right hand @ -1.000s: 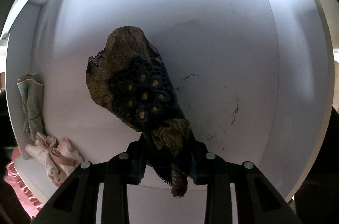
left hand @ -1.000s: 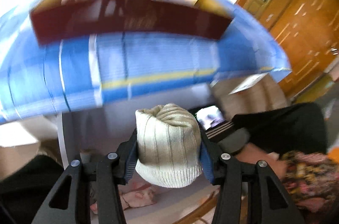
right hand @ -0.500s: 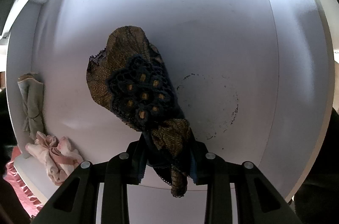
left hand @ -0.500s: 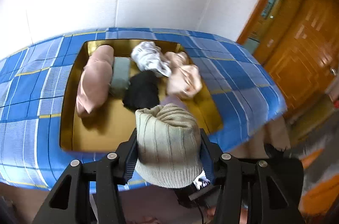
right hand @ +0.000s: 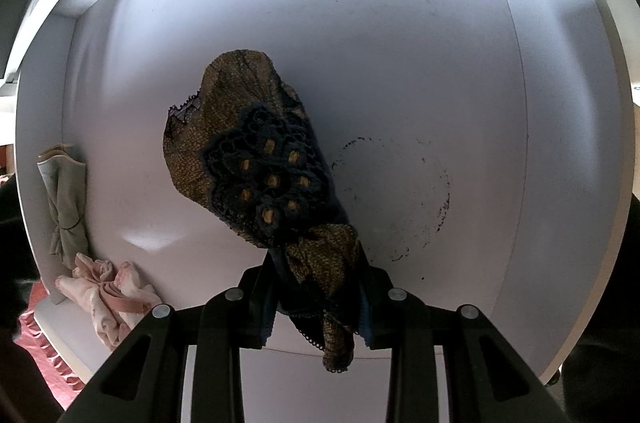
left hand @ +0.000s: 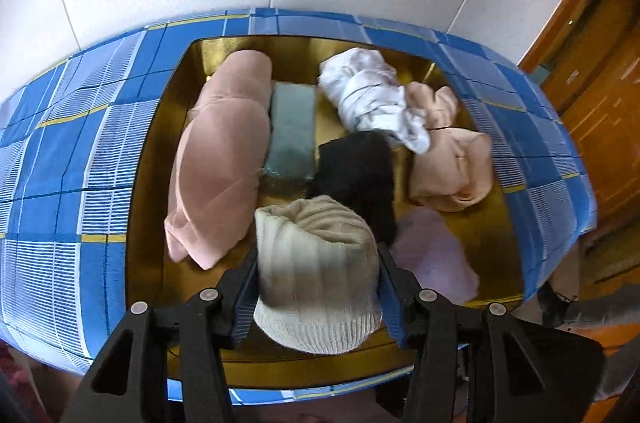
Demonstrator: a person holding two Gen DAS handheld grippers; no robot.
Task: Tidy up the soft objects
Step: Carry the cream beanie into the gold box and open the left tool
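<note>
Ribbed cream knit, a beanie [left hand: 316,271], fills the lower centre of my left wrist view, clamped between the blue pads of the left tool [left hand: 318,289]. Its jaws have just been easing apart, but the pads still press the hat on both sides, so I call it held. Hat's long axis runs up the frame, crown pointing away from the tool toward the gold tray [left hand: 148,191]. Tray sits on a bench under a blue checked cloth [left hand: 60,151], directly past the hat. Inside: pink roll [left hand: 220,159] at left, grey-green folded piece [left hand: 291,131], black item [left hand: 360,171] in the middle, white bundle [left hand: 372,99] and peach bundle [left hand: 452,159] at right, lilac cloth [left hand: 436,251] at lower right. Free gold floor lies lower left of centre, just beyond the hat. My guess: drop goes there.

Right wrist view: right tool [right hand: 318,299] is clenched on a brown-and-navy lace piece [right hand: 256,163], which hangs up-frame and left from the jaws, its long axis slanting to the upper left. Below it is a white bin [right hand: 400,43], floor bare apart from dark scuffs. Grey-green bundle [right hand: 66,207] and pink bundle [right hand: 108,295] sit at the left edge; which side of the wall, I cannot tell. Lace is over the bin centre.
</note>
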